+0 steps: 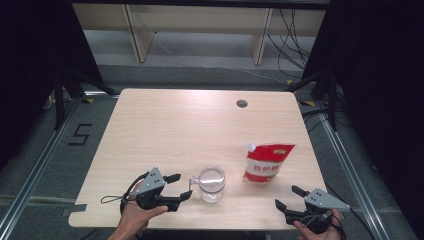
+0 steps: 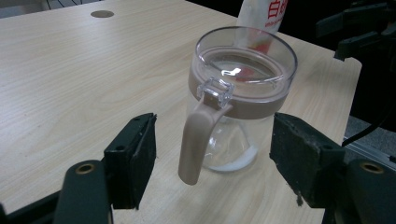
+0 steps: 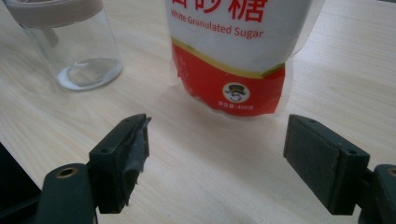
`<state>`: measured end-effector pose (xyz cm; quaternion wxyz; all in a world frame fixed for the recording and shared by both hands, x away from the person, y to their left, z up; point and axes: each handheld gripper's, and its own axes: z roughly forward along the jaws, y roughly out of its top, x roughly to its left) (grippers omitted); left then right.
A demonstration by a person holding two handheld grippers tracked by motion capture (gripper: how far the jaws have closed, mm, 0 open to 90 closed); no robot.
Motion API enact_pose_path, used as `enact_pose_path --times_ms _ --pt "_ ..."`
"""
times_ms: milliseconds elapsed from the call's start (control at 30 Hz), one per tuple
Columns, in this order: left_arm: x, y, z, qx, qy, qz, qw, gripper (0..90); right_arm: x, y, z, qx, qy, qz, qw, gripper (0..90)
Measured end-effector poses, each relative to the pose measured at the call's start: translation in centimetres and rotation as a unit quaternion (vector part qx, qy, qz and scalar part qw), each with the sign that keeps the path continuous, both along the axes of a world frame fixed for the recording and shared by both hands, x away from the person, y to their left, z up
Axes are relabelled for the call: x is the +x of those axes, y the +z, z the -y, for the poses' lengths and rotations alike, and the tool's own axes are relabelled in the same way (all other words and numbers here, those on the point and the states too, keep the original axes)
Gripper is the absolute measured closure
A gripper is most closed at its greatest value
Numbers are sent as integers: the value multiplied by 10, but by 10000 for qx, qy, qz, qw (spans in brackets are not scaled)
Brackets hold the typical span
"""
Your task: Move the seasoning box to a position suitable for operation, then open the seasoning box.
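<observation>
A clear glass jar (image 1: 212, 184) with a beige band, a clear lid and a beige handle (image 2: 198, 135) stands upright near the table's front edge; a little white powder lies in its bottom. My left gripper (image 1: 183, 185) is open just left of the jar. Its jaws stand either side of the handle without touching it, as the left gripper view (image 2: 215, 161) shows. A red and white pouch of granulated sugar (image 1: 267, 162) stands to the jar's right. My right gripper (image 1: 286, 196) is open and holds nothing, pointing at the pouch (image 3: 233, 51) from a short way off.
The light wooden table (image 1: 165, 130) has a round cable hole (image 1: 242, 103) at its far right. The jar (image 3: 79, 46) appears at the upper left of the right gripper view. Beyond the table are wooden shelf legs and cables on the floor.
</observation>
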<state>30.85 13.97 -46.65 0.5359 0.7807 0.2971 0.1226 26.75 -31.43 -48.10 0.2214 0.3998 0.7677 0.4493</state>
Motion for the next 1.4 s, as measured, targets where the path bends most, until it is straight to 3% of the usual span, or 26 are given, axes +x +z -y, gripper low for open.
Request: enact_pose_path --times_ms 67,133,167,267,300,333,367,400,433,500,533,600,667,700,733,767,833,867,1033,1067,1267,1300,1400 --pt "1 2 -1 -3 -13 31 10000 318 -2 0 -2 106 -78 -179 9998 233" --pt "1 4 -1 1 17 1 10000 331 -1 0 -1 37 -35 -71 10000 233" --pt "1 4 0 -133 18 -16 9999 331 0 0 0 29 -25 -45 10000 233" --pt "1 9 -2 -95 110 84 9999 367 0 0 0 27 -18 -32 10000 233" --pt "2 9 -1 -180 87 91 9998 381 -2 0 -2 116 -76 -171 9998 233" --pt "1 10 -1 -224 141 50 9996 425 -1 0 -2 87 -16 -113 9999 233" --pt "2 11 -1 -214 97 143 9996 425 -1 0 -2 87 -16 -113 9999 233" --pt "2 11 0 -330 108 124 9993 510 -1 0 -2 87 -17 -113 9999 233" --pt "1 12 1 -348 91 142 9993 510 -1 0 -2 87 -17 -113 9999 233" --pt "1 13 4 -313 88 222 9992 634 -2 0 -2 119 -57 -157 9998 233" --pt "0 15 5 -295 48 266 9992 634 -2 0 -2 119 -57 -157 9998 233" --pt "-1 19 8 -177 75 475 9987 757 -2 0 -2 109 -43 -135 9998 233" --pt "0 21 11 -196 45 552 9983 804 -2 0 -3 103 -53 -166 9998 233" --pt "0 21 11 -196 45 552 9983 817 0 0 -2 -12 -7 -26 10000 233" --pt "-1 23 12 -183 103 541 9983 817 0 0 -2 -12 -7 -26 10000 233" --pt "2 24 14 -165 35 652 9977 854 0 0 -4 39 9 -59 10000 234" --pt "3 25 15 -110 77 654 9978 865 -2 0 -6 83 -53 -179 9998 235" --pt "5 25 17 -160 114 633 9978 880 0 0 -5 42 23 -100 9999 235" --pt "9 21 23 -25 47 628 9980 893 -1 0 -6 4 44 -84 10000 236" --pt "9 21 23 40 63 617 9981 893 0 0 -6 -44 83 17 10000 236" --pt "11 18 22 179 66 624 9979 893 0 0 -7 -6 109 -15 9999 253" --pt "11 17 22 154 73 601 9980 893 -3 0 -9 132 38 -141 9998 269" --pt "11 15 23 172 62 536 9984 893 -3 1 -13 102 126 -69 9998 275"
